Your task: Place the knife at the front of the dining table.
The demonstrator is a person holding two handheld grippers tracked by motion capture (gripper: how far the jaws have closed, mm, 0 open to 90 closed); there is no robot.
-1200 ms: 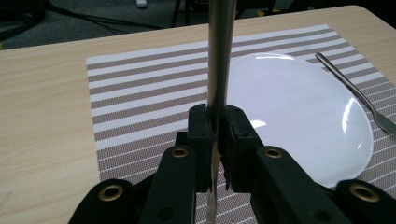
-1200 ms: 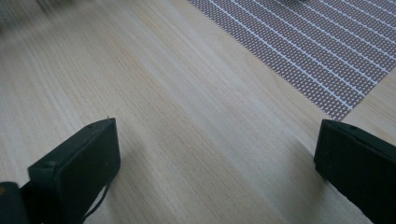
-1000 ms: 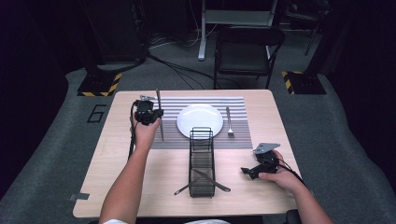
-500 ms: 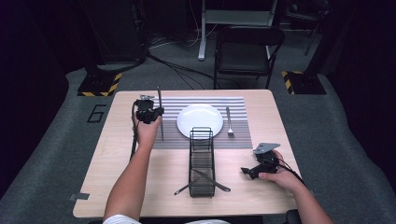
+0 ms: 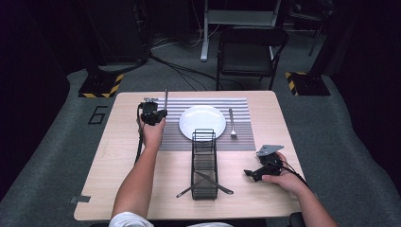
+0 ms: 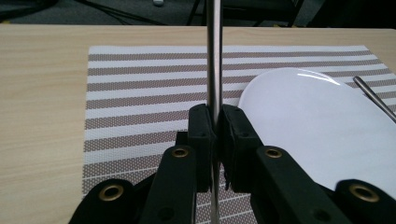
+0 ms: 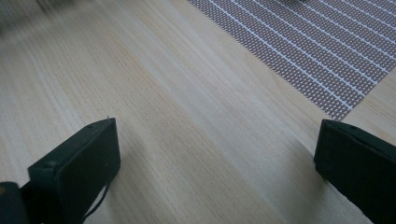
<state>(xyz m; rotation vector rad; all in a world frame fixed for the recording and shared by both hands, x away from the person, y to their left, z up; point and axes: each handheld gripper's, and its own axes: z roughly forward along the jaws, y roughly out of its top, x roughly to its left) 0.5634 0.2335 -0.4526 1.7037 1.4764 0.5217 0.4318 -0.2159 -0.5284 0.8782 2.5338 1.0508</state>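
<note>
My left gripper (image 5: pixel 160 113) (image 6: pixel 215 116) is shut on a slim metal utensil (image 5: pixel 166 97) (image 6: pixel 214 56), seen edge-on between the pads and pointing away from me. It hovers over the left part of the striped placemat (image 5: pixel 241 106) (image 6: pixel 140 93), just left of the white plate (image 5: pixel 203 122) (image 6: pixel 308 121). A fork (image 5: pixel 232 124) (image 6: pixel 373 95) lies on the mat to the right of the plate. My right gripper (image 5: pixel 248 172) (image 7: pixel 215 154) rests low over the bare wood near the table's right front, jaws wide open with nothing between them.
A black wire basket (image 5: pixel 204 137) stands lengthwise in front of the plate, with two utensils (image 5: pixel 208 182) crossing its near end. A dark chair (image 5: pixel 250 47) and cables sit on the floor beyond the table's far edge.
My left gripper has sunk a little with the utensil and edged slightly toward the plate. The right gripper has stayed where it was.
</note>
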